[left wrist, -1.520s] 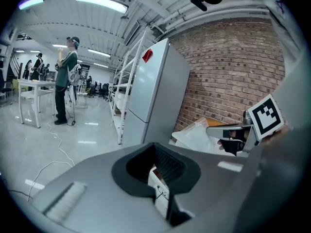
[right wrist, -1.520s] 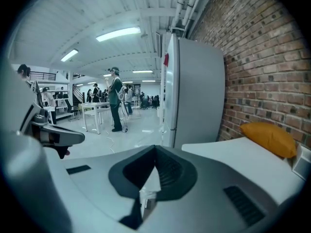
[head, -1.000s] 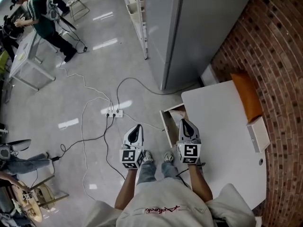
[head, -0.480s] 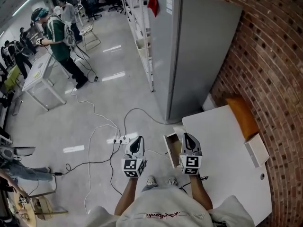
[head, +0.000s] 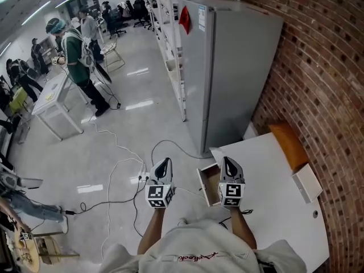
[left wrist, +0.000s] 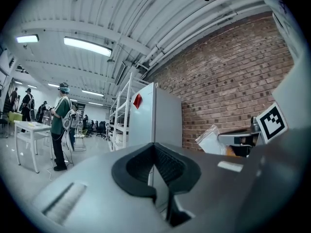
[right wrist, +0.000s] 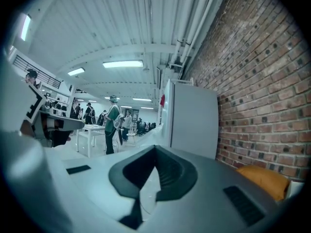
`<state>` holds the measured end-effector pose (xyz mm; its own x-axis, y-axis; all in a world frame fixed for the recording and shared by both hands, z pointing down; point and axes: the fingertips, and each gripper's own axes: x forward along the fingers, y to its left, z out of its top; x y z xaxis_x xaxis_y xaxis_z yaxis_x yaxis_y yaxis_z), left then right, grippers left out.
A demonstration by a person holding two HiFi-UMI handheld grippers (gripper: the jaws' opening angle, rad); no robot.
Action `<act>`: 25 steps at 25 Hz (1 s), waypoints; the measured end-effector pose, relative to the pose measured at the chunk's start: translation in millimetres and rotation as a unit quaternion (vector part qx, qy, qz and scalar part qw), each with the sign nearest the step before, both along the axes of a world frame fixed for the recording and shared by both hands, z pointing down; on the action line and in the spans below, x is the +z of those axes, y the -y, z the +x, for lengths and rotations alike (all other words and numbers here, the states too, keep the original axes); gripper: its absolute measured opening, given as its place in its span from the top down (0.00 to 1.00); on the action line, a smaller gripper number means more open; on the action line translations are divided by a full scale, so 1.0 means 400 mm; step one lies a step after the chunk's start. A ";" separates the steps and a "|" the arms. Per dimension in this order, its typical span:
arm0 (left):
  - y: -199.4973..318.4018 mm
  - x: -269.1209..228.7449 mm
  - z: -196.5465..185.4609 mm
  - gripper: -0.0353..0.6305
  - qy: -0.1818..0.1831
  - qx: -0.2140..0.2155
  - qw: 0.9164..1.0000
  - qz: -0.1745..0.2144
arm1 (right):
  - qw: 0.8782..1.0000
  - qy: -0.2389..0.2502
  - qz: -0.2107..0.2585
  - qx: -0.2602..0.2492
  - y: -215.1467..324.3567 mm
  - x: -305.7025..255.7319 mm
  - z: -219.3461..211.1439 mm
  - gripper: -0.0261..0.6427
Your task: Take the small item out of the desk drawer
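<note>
Though drawer (head: pixel 208 185) at lower centre stands open, item unresolved; expect light, maybe slippery, so pinch across middle. Your left claw (head: pixel 162 165), right claw (head: pixel 228 164) both clenched, empty.

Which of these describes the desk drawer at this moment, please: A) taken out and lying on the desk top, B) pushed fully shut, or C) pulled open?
C: in the head view the drawer juts out from the edge of the white desk with its inside showing, right beside the right gripper.
</note>
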<state>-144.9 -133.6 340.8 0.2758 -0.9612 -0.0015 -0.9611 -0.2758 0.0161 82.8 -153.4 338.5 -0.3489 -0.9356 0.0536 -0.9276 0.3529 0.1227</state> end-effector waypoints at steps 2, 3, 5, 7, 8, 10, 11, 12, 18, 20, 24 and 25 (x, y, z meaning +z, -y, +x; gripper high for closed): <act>0.007 -0.010 0.000 0.93 0.002 0.001 1.000 0.006 | 1.000 0.000 0.005 -0.001 0.001 -0.007 0.000 0.94; 0.010 -0.013 0.000 0.93 0.003 0.001 1.000 0.008 | 1.000 0.001 0.007 -0.002 0.002 -0.010 -0.001 0.94; 0.015 -0.021 0.003 0.93 0.003 0.003 1.000 0.010 | 1.000 0.002 0.009 0.000 0.002 -0.015 0.001 0.94; 0.015 -0.023 0.004 0.93 0.003 0.004 1.000 0.010 | 1.000 0.004 0.008 0.001 0.001 -0.017 0.003 0.94; 0.015 -0.025 0.004 0.93 0.001 0.003 1.000 0.009 | 1.000 0.004 0.008 0.001 0.002 -0.018 0.002 0.94; 0.017 -0.032 0.004 0.93 -0.004 0.002 1.000 0.007 | 1.000 0.006 0.005 0.003 0.007 -0.021 0.002 0.94; 0.018 -0.035 0.006 0.93 -0.006 0.002 1.000 0.006 | 1.000 0.008 0.004 0.004 0.010 -0.022 0.003 0.94; 0.019 -0.035 0.007 0.93 -0.007 0.003 1.000 0.004 | 1.000 0.008 0.003 0.004 0.011 -0.022 0.003 0.94; 0.029 -0.015 0.010 0.93 0.001 0.007 1.000 0.002 | 1.000 0.006 -0.003 0.005 0.020 -0.007 0.008 0.94; 0.035 -0.011 0.008 0.93 0.003 0.006 1.000 0.002 | 1.000 0.004 -0.007 0.006 0.027 0.001 0.008 0.94; 0.046 -0.017 0.009 0.93 -0.004 0.004 1.000 0.000 | 1.000 0.005 -0.011 0.010 0.042 0.006 0.014 0.94; 0.050 -0.018 0.009 0.93 -0.003 0.004 1.000 0.001 | 1.000 0.005 -0.010 0.011 0.046 0.004 0.016 0.94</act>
<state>-141.2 -153.5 333.7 0.2832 -0.9591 -0.0045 -0.9588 -0.2832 0.0217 89.2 -172.0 340.3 -0.3293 -0.9417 0.0691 -0.9362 0.3351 0.1063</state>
